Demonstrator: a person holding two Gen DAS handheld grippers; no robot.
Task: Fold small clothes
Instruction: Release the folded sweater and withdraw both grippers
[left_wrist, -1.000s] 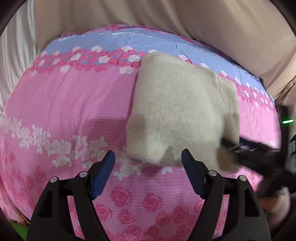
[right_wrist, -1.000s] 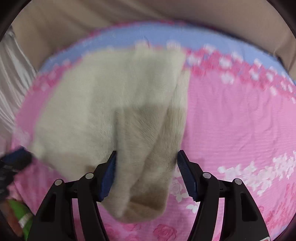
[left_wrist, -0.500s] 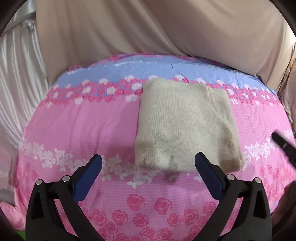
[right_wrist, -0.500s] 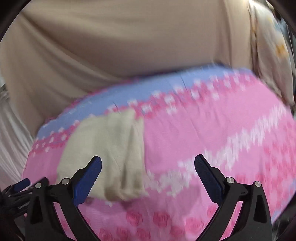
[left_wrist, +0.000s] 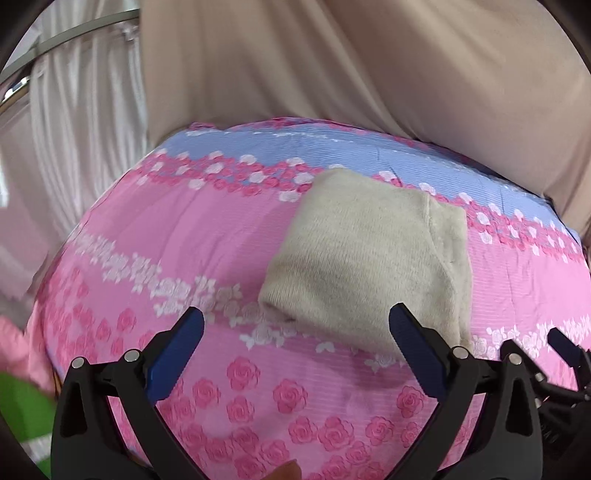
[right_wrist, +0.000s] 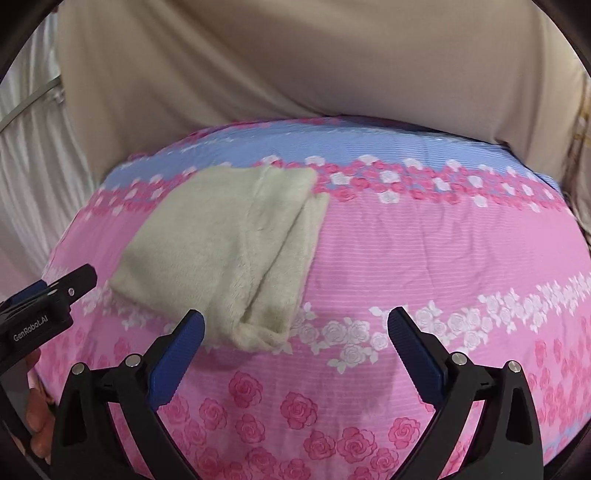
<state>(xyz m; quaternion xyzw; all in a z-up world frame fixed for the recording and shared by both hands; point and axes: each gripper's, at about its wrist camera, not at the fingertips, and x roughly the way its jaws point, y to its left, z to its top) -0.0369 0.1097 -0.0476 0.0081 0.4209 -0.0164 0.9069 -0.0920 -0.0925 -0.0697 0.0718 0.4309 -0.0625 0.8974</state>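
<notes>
A cream fleecy garment (left_wrist: 365, 254) lies folded into a thick rectangle on the pink rose-print sheet (left_wrist: 177, 229). In the left wrist view my left gripper (left_wrist: 295, 325) hangs above and in front of the fold's near edge, jaws wide open and empty. The right wrist view shows the same garment (right_wrist: 225, 243) to the left of my right gripper (right_wrist: 295, 325), which is also wide open with nothing between its blue pads. The left gripper's body (right_wrist: 44, 306) shows at that view's left edge, and the right gripper's tip (left_wrist: 565, 350) at the left view's right edge.
A beige curtain (right_wrist: 295, 62) hangs behind the bed's blue-banded far edge (right_wrist: 332, 144). White drapes and a rail (left_wrist: 66, 103) stand at the left. A green patch (left_wrist: 22, 410) and pink cloth (left_wrist: 14, 350) lie off the bed's lower left. A hand (right_wrist: 37, 421) holds the left gripper.
Both grippers let go of the garment, opened wide and pulled back and up. The garment now lies flat and folded. The right gripper swung to the right of it.
</notes>
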